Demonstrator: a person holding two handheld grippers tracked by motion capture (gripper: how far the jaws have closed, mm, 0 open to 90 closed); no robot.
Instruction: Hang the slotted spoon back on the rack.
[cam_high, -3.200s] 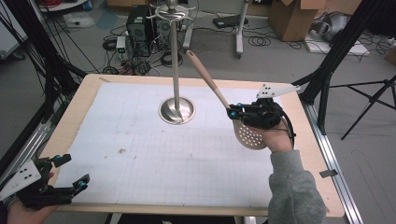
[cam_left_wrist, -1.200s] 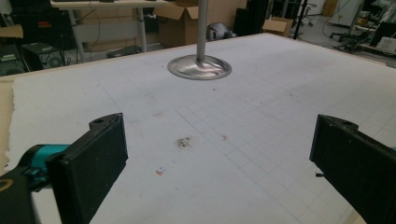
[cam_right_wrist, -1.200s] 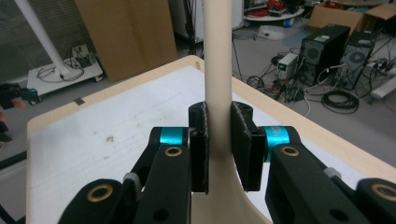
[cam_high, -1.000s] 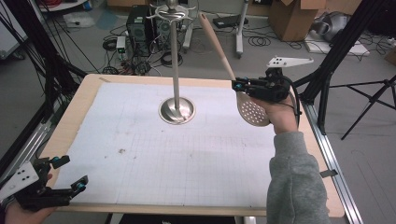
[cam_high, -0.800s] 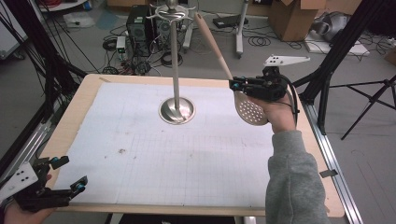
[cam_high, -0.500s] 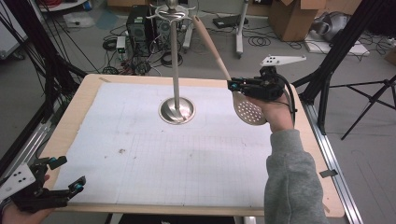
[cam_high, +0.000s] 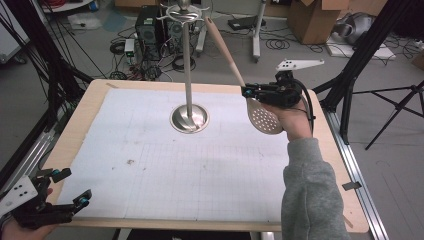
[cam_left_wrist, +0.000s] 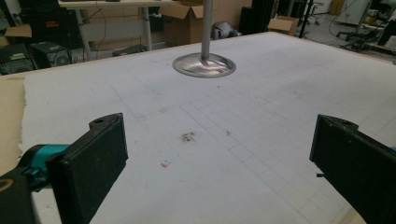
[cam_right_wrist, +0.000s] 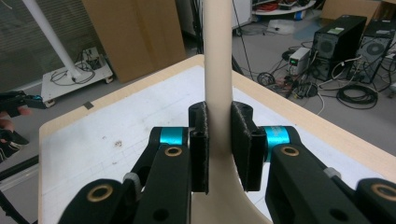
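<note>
A wooden slotted spoon (cam_high: 264, 119) hangs above the table's right side, handle pointing up and left toward the top of the metal utensil stand (cam_high: 188, 65). My right gripper (cam_high: 248, 92) is shut on its neck just above the perforated bowl; in the right gripper view the pads (cam_right_wrist: 201, 140) press both sides of the pale handle (cam_right_wrist: 217, 56). The handle's tip sits close to the stand's hooked crown (cam_high: 183, 11). My left gripper (cam_high: 70, 187) rests at the table's near left corner, jaws wide apart with nothing between them; its view looks over the mat at the stand's round base (cam_left_wrist: 203, 64).
A white gridded mat (cam_high: 190, 160) covers the wooden table (cam_high: 85, 107). Black frame posts stand at both sides, with cables, computer cases and cardboard boxes on the floor behind. A small dark smudge (cam_left_wrist: 188, 136) marks the mat.
The right gripper has lifted the spoon and carried it slightly back and left, swinging the handle tip nearer the stand's top. The left gripper has stayed put.
</note>
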